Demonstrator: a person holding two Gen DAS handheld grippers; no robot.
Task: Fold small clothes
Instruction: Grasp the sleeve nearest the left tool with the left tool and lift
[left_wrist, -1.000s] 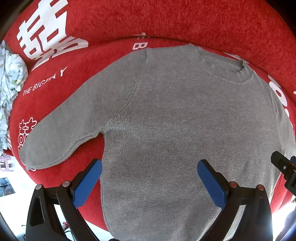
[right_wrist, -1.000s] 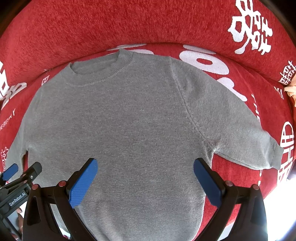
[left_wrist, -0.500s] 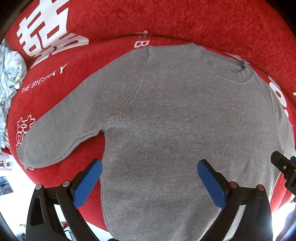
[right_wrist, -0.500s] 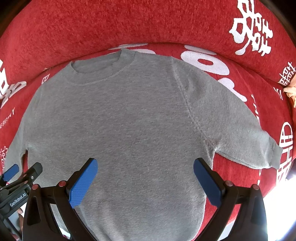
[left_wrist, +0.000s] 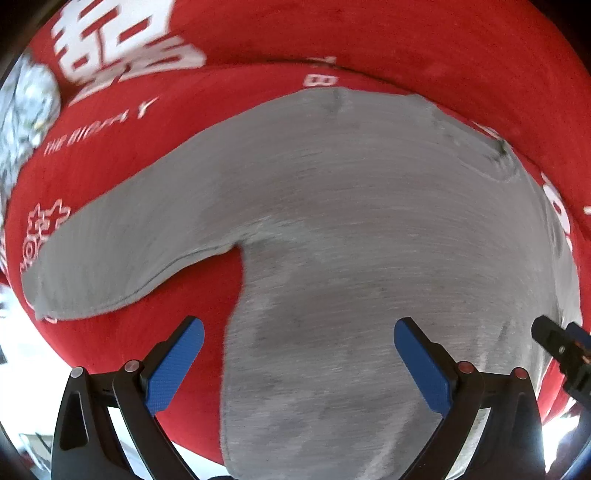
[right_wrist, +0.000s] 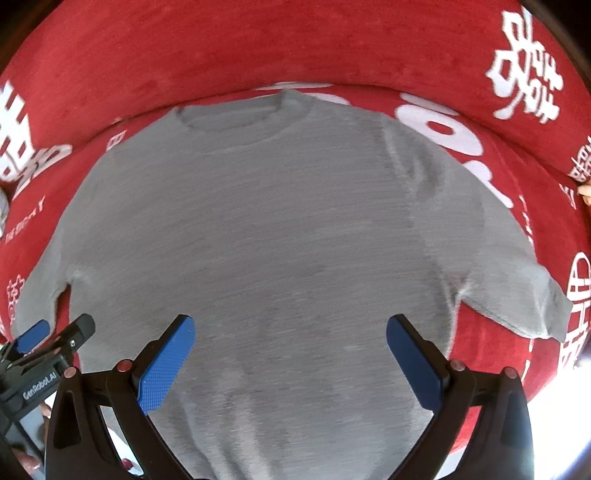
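Note:
A small grey knit sweater (left_wrist: 351, 229) lies flat, front up, on a red sofa seat, collar toward the backrest and both sleeves spread out. It also shows in the right wrist view (right_wrist: 277, 229). My left gripper (left_wrist: 298, 334) is open and empty, hovering over the sweater's lower left body near the left sleeve (left_wrist: 122, 254). My right gripper (right_wrist: 290, 332) is open and empty over the lower right body, with the right sleeve (right_wrist: 517, 280) to its right. Each gripper shows at the edge of the other's view.
The red sofa (right_wrist: 258, 48) carries white printed characters, with its backrest rising behind the sweater. A pale floral cloth (left_wrist: 26, 110) lies at the far left of the seat. The sofa's front edge drops off just below the sweater's hem.
Both grippers have moved forward and to the left over the sweater, and the views are motion-blurred. The sweater has not moved. Both grippers stay open.

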